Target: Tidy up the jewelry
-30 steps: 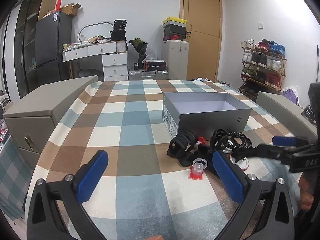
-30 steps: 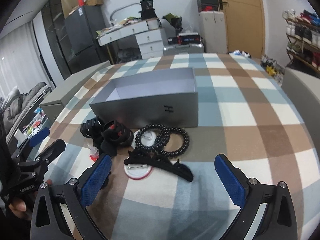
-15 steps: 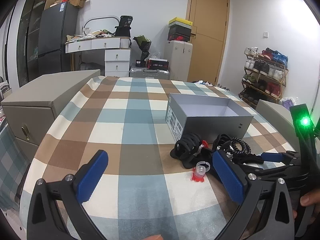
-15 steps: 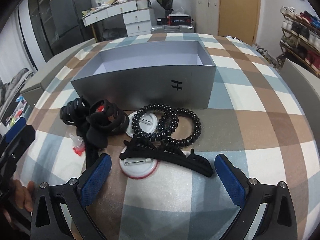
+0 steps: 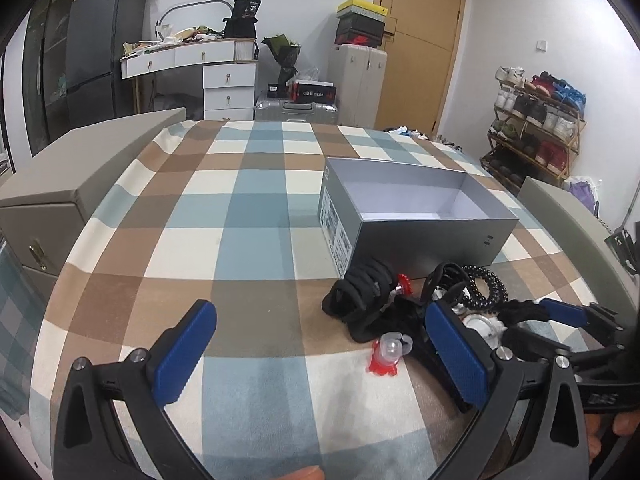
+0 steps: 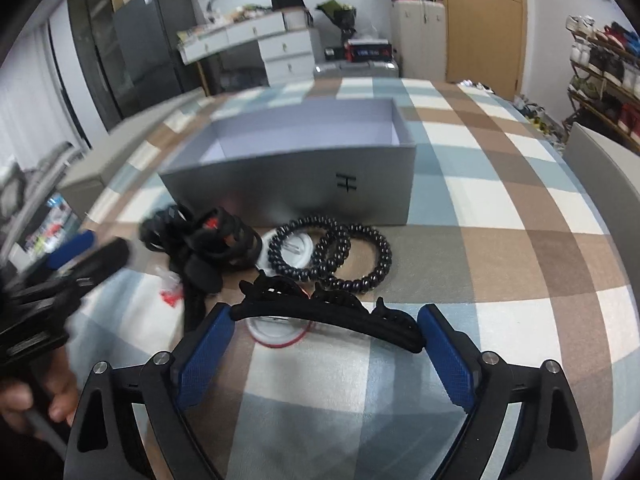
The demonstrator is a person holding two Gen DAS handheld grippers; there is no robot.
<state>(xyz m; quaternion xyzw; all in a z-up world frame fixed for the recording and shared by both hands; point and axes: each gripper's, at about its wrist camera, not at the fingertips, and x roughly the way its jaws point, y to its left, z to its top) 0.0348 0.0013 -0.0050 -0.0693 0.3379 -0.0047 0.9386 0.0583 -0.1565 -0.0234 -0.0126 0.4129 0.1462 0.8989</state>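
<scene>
right gripper (image 6: pixel 323 351) fingers narrowed around the long black hair clip (image 6: pixel 328 319), pads at both its ends, left gripper (image 5: pixel 320 354) spread wide, holding nothing, grey box (image 6: pixel 296 184) just behind

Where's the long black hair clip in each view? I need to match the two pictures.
Left wrist: long black hair clip at lower right, just past the right tongs.
Right wrist: the clip is bottom centre, spanning the gap between the tongs' blue pads.
Shared landmark: grey box behind the pile.
</scene>
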